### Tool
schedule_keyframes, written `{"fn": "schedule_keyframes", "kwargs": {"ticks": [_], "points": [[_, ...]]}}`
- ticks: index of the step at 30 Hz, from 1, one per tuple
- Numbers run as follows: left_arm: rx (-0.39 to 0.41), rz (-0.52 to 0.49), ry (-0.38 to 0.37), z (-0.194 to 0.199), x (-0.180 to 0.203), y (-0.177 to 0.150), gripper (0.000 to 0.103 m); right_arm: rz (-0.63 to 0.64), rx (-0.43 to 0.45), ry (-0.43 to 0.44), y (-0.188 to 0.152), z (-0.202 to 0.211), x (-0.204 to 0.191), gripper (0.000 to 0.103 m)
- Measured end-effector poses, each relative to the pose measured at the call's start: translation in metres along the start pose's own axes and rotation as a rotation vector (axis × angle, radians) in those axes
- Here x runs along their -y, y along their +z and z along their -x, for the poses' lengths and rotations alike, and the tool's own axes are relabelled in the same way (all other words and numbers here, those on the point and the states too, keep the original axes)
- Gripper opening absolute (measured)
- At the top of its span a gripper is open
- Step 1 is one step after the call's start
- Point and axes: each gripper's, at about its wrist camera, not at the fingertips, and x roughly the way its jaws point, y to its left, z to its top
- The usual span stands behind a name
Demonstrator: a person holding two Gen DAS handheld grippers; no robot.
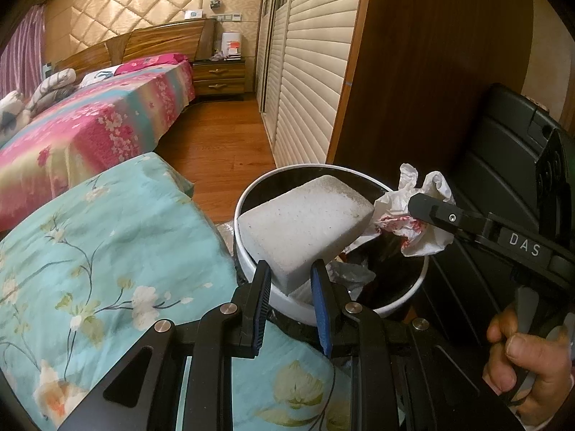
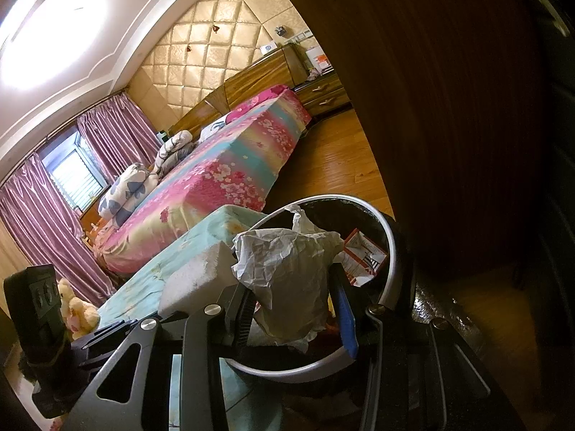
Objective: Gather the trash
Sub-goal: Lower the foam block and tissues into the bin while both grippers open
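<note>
My left gripper (image 1: 291,280) is shut on a white foam block (image 1: 305,222) and holds it over the round white-rimmed trash bin (image 1: 251,194). The block also shows in the right wrist view (image 2: 194,276). My right gripper (image 2: 293,305) is shut on a crumpled white paper wrapper (image 2: 287,273) above the bin's rim (image 2: 391,262). In the left wrist view the right gripper (image 1: 420,208) holds that wrapper (image 1: 424,212), which has red print, over the bin's right side. Trash lies inside the bin, including a red and white box (image 2: 363,255).
A surface with a teal floral cover (image 1: 107,251) stands left of the bin. A bed with a pink floral sheet (image 1: 90,133) lies beyond it. A dark wooden wardrobe (image 1: 431,72) rises behind the bin. Wood floor (image 1: 215,136) runs to a nightstand (image 1: 219,79).
</note>
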Motion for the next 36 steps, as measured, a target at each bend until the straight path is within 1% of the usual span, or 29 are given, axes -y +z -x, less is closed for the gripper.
{"fn": "schedule_keyframes", "kwargs": {"ticks": [22, 36], "points": [[-0.008, -0.017, 0.005, -0.007, 0.011, 0.012, 0.021, 0.002, -0.018, -0.02, 0.007, -0.009, 0.003, 0.04], [-0.016, -0.018, 0.003, -0.011, 0.01, 0.014, 0.022, -0.003, -0.024, -0.024, 0.009, -0.01, 0.006, 0.041]]}}
